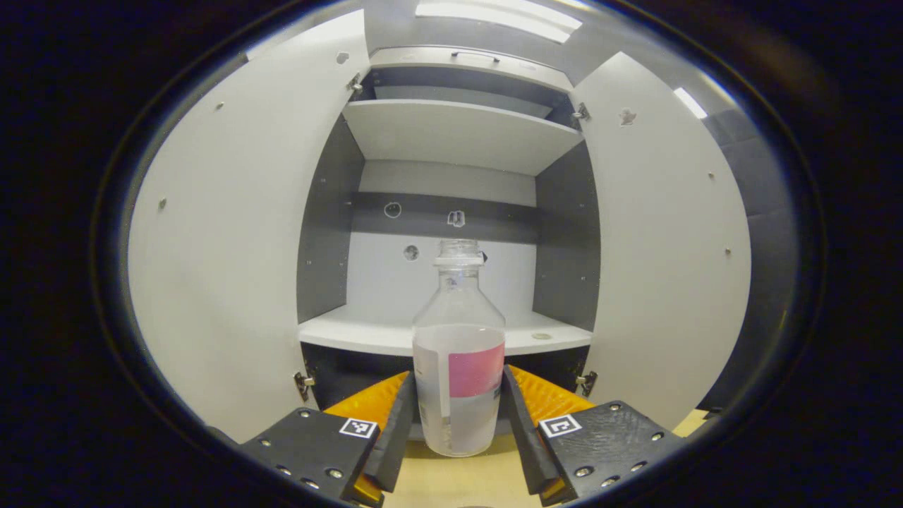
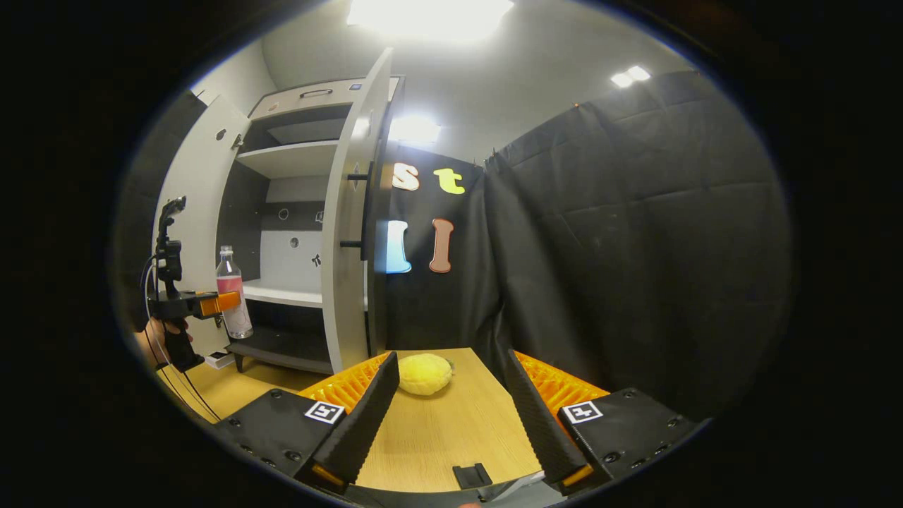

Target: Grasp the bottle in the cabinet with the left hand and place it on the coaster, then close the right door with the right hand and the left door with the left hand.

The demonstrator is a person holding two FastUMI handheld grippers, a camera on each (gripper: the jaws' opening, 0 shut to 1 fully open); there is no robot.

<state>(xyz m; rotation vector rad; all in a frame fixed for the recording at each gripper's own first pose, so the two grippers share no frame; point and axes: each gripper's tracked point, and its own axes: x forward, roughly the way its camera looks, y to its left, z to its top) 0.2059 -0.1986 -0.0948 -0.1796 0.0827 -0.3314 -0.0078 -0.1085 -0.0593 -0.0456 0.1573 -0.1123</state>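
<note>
The clear bottle (image 1: 458, 353), capless and pink-labelled, is held upright between the fingers of the left gripper (image 1: 457, 416), which press on its lower sides; it is lifted in front of the cabinet (image 1: 451, 212), whose doors stand open at 9 and 3 o'clock. In the right gripper view, the right gripper (image 2: 451, 402) is spread wide over the wooden table (image 2: 451, 430), a yellow round coaster (image 2: 424, 373) lying at 12 o'clock just past its fingers.

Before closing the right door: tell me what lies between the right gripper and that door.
In the right gripper view, bare wooden tabletop and a yellow plush lie between the right gripper and the right door.
</note>
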